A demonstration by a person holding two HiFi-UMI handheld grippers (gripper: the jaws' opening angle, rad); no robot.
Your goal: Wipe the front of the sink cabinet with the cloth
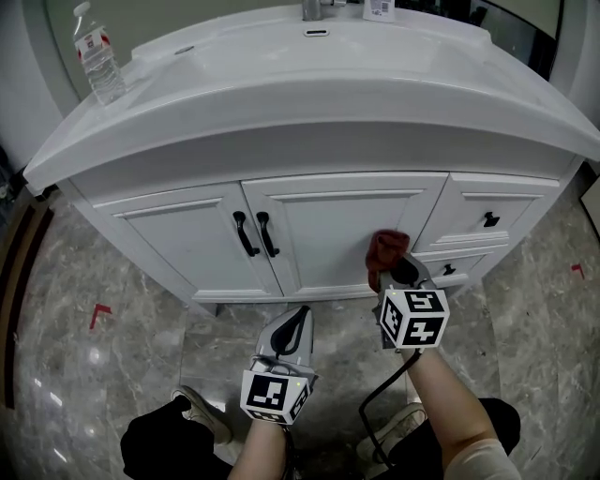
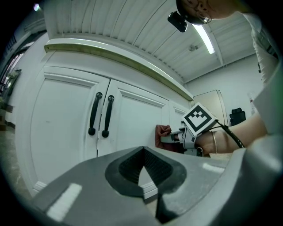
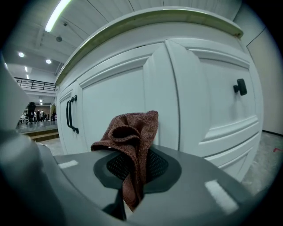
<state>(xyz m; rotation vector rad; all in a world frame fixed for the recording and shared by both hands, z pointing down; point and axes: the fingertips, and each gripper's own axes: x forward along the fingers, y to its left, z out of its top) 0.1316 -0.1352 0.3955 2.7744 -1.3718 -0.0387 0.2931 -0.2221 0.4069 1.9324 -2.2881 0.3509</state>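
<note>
The white sink cabinet (image 1: pixel 328 230) has two doors with black handles (image 1: pixel 256 234). A reddish-brown cloth (image 1: pixel 386 249) is pressed against the right door near its right edge, low down. My right gripper (image 1: pixel 398 274) is shut on it; in the right gripper view the cloth (image 3: pixel 132 137) bunches up out of the jaws of the gripper (image 3: pixel 132 174) against the cabinet front (image 3: pixel 199 101). My left gripper (image 1: pixel 289 330) hangs over the floor below the doors, shut and holding nothing. From the left gripper (image 2: pixel 142 178) view, the cloth (image 2: pixel 162 132) and right gripper (image 2: pixel 177 137) show to the right.
Drawers with black knobs (image 1: pixel 489 220) sit right of the doors. A water bottle (image 1: pixel 98 64) stands on the countertop's left and a faucet (image 1: pixel 319 9) at the back. Marble floor with red tape marks (image 1: pixel 98 314) lies below. A black cable (image 1: pixel 384 398) trails from the right gripper.
</note>
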